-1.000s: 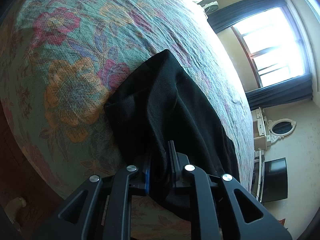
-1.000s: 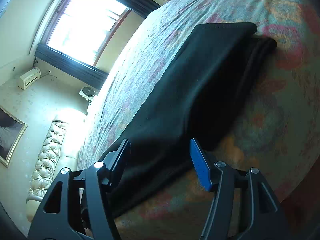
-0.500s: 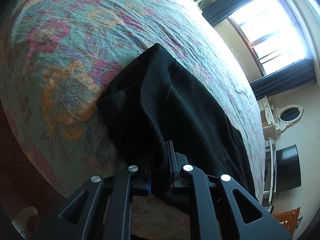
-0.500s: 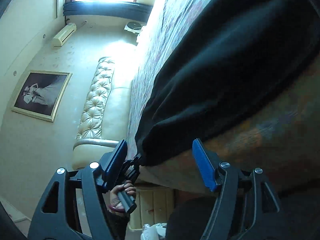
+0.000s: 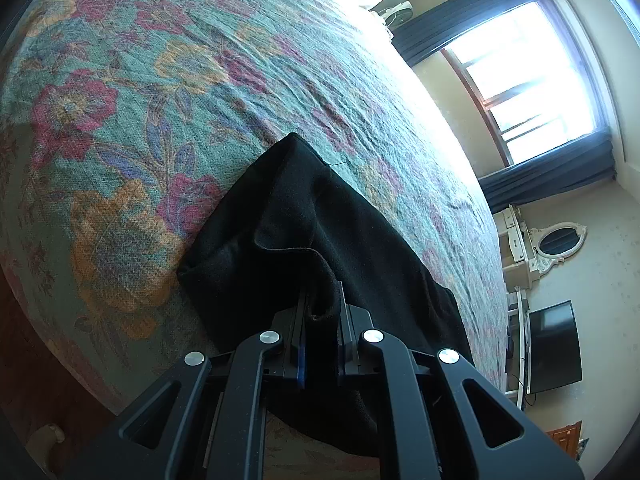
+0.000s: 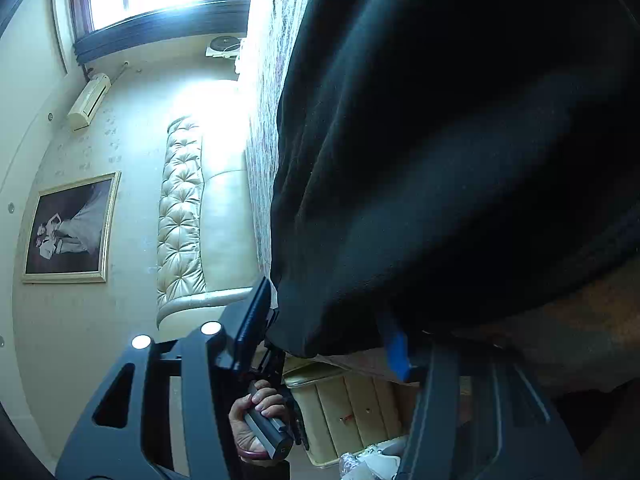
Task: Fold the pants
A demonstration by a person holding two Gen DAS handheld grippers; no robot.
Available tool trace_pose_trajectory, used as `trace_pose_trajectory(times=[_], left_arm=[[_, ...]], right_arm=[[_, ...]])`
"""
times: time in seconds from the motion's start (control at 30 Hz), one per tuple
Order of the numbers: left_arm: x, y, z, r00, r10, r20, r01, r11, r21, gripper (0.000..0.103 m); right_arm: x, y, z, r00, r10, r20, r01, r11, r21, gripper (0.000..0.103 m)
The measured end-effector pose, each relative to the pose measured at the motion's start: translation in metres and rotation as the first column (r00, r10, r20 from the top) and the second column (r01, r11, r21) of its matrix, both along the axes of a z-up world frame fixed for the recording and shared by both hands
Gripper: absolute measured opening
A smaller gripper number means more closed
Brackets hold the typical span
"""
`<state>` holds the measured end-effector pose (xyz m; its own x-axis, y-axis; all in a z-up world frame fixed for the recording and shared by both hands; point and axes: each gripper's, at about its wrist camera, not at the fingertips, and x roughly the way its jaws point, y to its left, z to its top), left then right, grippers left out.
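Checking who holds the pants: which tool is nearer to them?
Left. The left tool is shut on the pants; the right tool is open, straddling their hanging edge.

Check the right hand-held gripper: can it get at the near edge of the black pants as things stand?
Probably yes. The right hand-held gripper is open with the black pants edge hanging between its fingers, nothing blocking. The left hand-held gripper already clamps another part.

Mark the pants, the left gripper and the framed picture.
pants [image 5: 352, 240], left wrist view, upper fabric layer
left gripper [image 5: 322, 320], left wrist view, midway between fingertips
framed picture [image 6: 68, 228], right wrist view, dark centre
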<state>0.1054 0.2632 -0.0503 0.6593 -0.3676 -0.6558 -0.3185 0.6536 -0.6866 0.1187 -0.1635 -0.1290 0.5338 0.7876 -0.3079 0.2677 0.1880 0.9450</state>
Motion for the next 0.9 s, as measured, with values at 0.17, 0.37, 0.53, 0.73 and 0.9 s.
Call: trace_pose_trajectory(times=[0.17,0.37,0.53,0.73,0.9], left_arm=[[0.002,0.005,0.016,0.997,0.002,0.073,-0.003,1.0,0.015,0.01],[-0.006,0.024,-0.021,0.999,0.048,-0.007,-0.047,0.998,0.032,0.01],[-0.02,0.041,-0.037,0.996,0.087,0.024,-0.086,0.994,-0.06,0.011],[-0.038,0.034,0.0,0.997,0.061,0.041,-0.069,0.973,0.221,0.035],[-0.05,-0.01,0.03,0.991,-0.059,0.121,0.019,0.95,0.311,0.054]], right_arm=[[-0.009,0.012,0.004,0.999,0.007,0.042,-0.005,0.999,-0.032,0.01],[-0.015,0.019,-0.021,1.0,0.021,-0.003,-0.021,0.999,-0.043,0.007],[-0.021,0.007,0.004,0.996,0.082,0.046,-0.079,0.995,-0.068,0.05],[-0.064,-0.103,0.054,0.982,-0.044,0.184,0.092,0.961,-0.262,0.063],[-0.113,-0.263,0.053,0.875,-0.454,0.168,0.483,0.839,-0.25,0.063]])
